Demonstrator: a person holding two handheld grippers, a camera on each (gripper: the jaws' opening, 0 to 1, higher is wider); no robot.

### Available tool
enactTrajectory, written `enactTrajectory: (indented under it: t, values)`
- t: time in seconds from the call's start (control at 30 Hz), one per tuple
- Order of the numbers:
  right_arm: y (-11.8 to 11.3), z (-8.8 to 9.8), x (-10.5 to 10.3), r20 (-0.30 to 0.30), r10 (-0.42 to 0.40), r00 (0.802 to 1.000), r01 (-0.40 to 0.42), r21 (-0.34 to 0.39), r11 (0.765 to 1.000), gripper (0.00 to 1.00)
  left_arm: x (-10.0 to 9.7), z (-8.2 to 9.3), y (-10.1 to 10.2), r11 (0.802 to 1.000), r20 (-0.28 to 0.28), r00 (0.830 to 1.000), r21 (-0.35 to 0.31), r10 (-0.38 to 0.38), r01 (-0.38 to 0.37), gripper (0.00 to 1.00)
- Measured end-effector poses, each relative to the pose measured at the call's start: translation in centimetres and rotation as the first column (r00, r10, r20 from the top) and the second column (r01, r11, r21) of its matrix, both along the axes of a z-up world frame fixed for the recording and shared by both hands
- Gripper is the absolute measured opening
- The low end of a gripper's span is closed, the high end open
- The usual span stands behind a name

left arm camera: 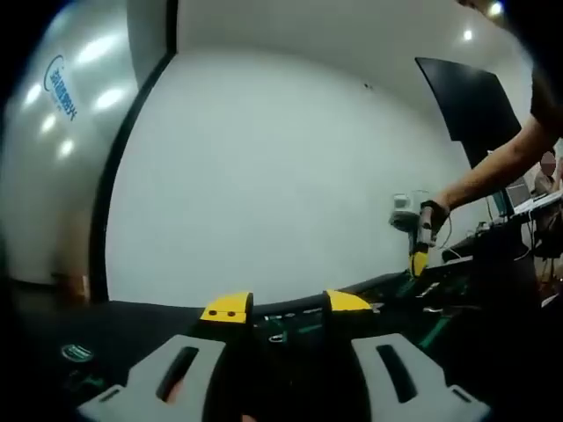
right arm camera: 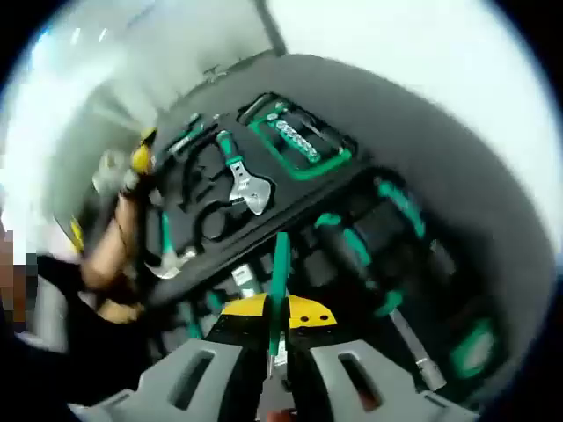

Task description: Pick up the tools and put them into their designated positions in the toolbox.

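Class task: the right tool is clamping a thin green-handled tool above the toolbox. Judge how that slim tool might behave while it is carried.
The green-handled tool looks thin and straight, so probably stiff and light. The right tool pinches it near one end, so it might pivot. The handle seems smooth, so possibly slippery. The toolbox lies below.

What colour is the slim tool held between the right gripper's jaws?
Green, best seen in the right gripper view: the slim tool.

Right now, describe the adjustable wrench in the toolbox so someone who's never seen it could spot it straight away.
In the right gripper view, find the open black toolbox and its foam tray of tool-shaped cutouts. The adjustable wrench lies near the tray's middle, beside the green-framed socket set. Its broad silver jawed head on a green handle sets it apart.
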State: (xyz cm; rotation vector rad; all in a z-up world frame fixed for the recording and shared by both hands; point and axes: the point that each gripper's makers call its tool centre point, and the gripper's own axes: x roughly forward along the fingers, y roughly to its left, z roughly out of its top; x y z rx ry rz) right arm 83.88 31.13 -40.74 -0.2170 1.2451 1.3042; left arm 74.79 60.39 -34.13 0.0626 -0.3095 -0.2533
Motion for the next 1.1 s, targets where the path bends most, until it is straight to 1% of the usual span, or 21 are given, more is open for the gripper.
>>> enactTrajectory:
  t: [0.1,0.13,0.2,0.27,0.3,0.4,0.43,0.47,0.5,0.57,0.63,0.67,0.7,0.73,0.83,0.87,0.9,0.97,1.0,1.03,1.1]
  values:
    - [-0.9,-2.1,-0.2,0.075,-0.038,0.997,0.043,-0.066,0.997,0.05,-0.1,0.1,0.1,1.0,0.003,1.0,-0.002,-0.003,0.003,0.26]
    - [-1.1,-2.6,-0.2,0.144,-0.021,0.989,0.031,-0.07,0.997,0.05,-0.1,0.1,0.1,1.0,0.004,1.0,-0.003,-0.003,0.003,0.26]
    - [-0.9,-2.4,-0.1,0.23,0.012,0.973,0.0,-0.055,0.999,0.06,0.0,0.1,0.2,1.0,0.005,1.0,-0.002,-0.003,0.003,0.26]
    - [-1.3,-2.7,-0.1,0.385,0.108,0.916,-0.07,-0.113,0.991,0.12,-0.1,0.0,0.1,1.0,0.004,1.0,0.002,-0.005,0.005,0.26]
    - [-1.5,-2.7,-0.7,0.435,0.172,0.884,-0.112,-0.161,0.981,0.12,-0.1,0.0,0.1,1.0,0.004,1.0,0.003,-0.005,0.005,0.26]
    - [-1.3,-1.7,-1.5,0.546,0.171,0.82,-0.088,-0.175,0.981,0.14,0.0,0.0,0.1,1.0,0.002,1.0,0.007,-0.004,0.004,0.26]
    - [-1.0,-0.6,1.7,0.593,0.17,0.787,-0.068,-0.19,0.979,0.14,0.0,0.0,0.1,1.0,0.002,1.0,0.008,-0.004,0.004,0.26]
    - [-0.9,-0.1,1.8,0.63,0.188,0.753,-0.078,-0.198,0.977,0.14,0.0,0.0,0.1,1.0,0.002,1.0,0.008,-0.004,0.004,0.26]
    - [-0.4,0.5,3.4,0.644,0.162,0.748,-0.053,-0.186,0.981,0.14,0.0,0.0,0.1,1.0,0.002,1.0,0.008,-0.004,0.004,0.26]
    - [0.1,1.0,4.2,0.7,0.158,0.697,-0.024,-0.197,0.98,0.14,0.0,0.0,0.2,1.0,0.001,1.0,0.008,-0.004,0.004,0.26]
    - [0.4,0.8,5.0,0.717,0.166,0.677,0.001,-0.226,0.974,0.13,0.0,0.0,0.2,1.0,0.001,1.0,0.008,-0.004,0.004,0.26]
    - [0.6,0.6,4.8,0.712,0.159,0.684,0.004,-0.222,0.975,0.13,0.0,0.0,0.2,1.0,0.001,1.0,0.008,-0.004,0.004,0.26]
    - [0.2,0.2,5.0,0.684,0.133,0.717,0.048,-0.239,0.97,0.13,0.0,0.0,0.2,1.0,0.001,1.0,0.009,-0.004,0.004,0.26]
    - [0.1,0.0,5.3,0.668,0.104,0.736,0.078,-0.236,0.969,0.13,0.0,0.0,0.2,1.0,0.001,1.0,0.01,-0.004,0.004,0.26]
    - [0.0,-0.6,6.6,0.653,0.057,0.755,0.123,-0.226,0.966,0.13,0.0,0.0,0.1,1.0,0.001,1.0,0.008,-0.005,0.005,0.26]
    - [-0.1,-1.1,6.9,0.624,0.032,0.781,0.147,-0.233,0.961,0.14,0.0,0.0,0.1,1.0,0.001,1.0,0.008,-0.005,0.005,0.26]
    - [0.0,-1.4,6.6,0.611,0.018,0.792,0.153,-0.227,0.962,0.14,0.0,0.0,0.1,1.0,0.001,1.0,0.009,-0.004,0.004,0.26]
    - [0.0,-1.9,7.2,0.594,0.032,0.804,0.134,-0.234,0.963,0.11,0.0,0.0,0.1,1.0,0.001,1.0,0.009,-0.004,0.004,0.26]
    - [0.2,-1.8,6.7,0.568,0.014,0.823,0.133,-0.216,0.967,0.1,0.0,0.0,0.1,1.0,0.001,1.0,0.009,-0.004,0.004,0.26]
    - [0.4,-1.8,6.4,0.548,0.052,0.835,0.087,-0.225,0.97,0.1,0.0,0.0,0.1,1.0,0.001,1.0,0.009,-0.004,0.004,0.26]
    - [0.7,-1.5,5.6,0.562,0.136,0.816,-0.011,-0.22,0.975,0.1,0.0,0.0,0.0,1.0,0.002,1.0,0.008,-0.004,0.004,0.26]
